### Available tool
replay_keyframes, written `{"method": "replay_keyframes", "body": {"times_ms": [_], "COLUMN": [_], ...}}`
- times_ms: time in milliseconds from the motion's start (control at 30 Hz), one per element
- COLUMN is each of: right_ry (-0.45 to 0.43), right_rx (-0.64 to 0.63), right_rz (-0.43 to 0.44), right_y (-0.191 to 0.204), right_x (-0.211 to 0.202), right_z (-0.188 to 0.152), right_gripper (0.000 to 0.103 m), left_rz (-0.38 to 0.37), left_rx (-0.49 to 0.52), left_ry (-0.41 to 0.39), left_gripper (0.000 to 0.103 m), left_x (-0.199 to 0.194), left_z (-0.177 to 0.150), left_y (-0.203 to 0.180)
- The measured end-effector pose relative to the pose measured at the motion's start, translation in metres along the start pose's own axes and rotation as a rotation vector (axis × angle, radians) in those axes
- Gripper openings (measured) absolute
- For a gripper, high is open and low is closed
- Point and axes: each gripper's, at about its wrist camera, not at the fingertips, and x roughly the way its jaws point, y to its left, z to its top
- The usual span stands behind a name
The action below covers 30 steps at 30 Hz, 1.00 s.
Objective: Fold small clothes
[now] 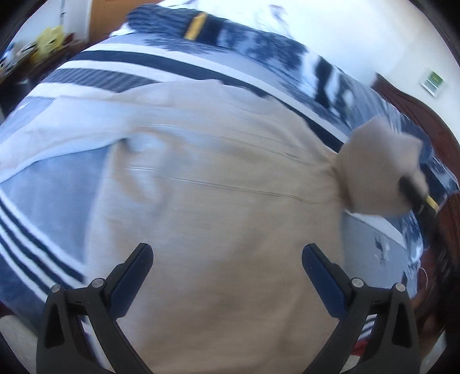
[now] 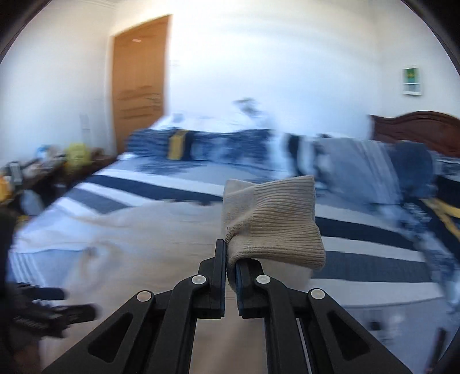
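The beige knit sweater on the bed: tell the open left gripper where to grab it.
Grip the beige knit sweater at its near hem edge, coming down from above: it lies flat on the striped bedspread, so only an edge pinches. The right gripper already clamps the ribbed cuff.

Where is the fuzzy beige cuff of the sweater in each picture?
Left wrist view: the ribbed cuff is at the right edge, lifted off the bed, pinched by the right gripper.
Right wrist view: the cuff is in the middle, just above the shut right gripper that holds it.
Shared landmark: the yellow stripe on the dark blue bedding, at the top in the left wrist view and left of centre in the right wrist view.
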Motion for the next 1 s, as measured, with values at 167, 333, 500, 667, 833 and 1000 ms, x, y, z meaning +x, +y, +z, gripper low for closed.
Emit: {"method": "replay_keyframes", "body": {"times_ms": [167,333,500,667,833,1000], "right_ry": [0.161,0.397,0.337,0.240,0.282,0.303], "right_rx": [-0.012,-0.063,-0.017,0.366,0.819,1.066], "right_rz": [0.202,0.446,0.632,0.549,0.356,0.330], "right_y": [0.063,0.077,0.022,-0.110,-0.193,-0.209], "right_x": [0.058,0.098,0.066,0.071,0.117,0.145], "right_z": [-0.062,-0.124,-0.121,-0.108,-0.140,-0.165], "right_gripper": [0.006,0.047,0.070,0.071,0.059,0.051], "left_rz": [0.043,-0.041,-0.071,-0.043,0.129,0.051], "left_rx": [-0.093,-0.134,-0.058,0.057,0.120,0.102], "left_ry": [0.013,0.085,0.131,0.168,0.219,0.188], "left_gripper": [0.103,0.103,0.103,0.103,0.077,0.004], "left_x": [0.015,0.050,0.075,0.087,0.112,0.094], "left_z": [0.013,0.018,0.021,0.006,-0.007,0.001], "left_y": [0.056,0.062,0.027,-0.009,-0.008,-0.010]}}
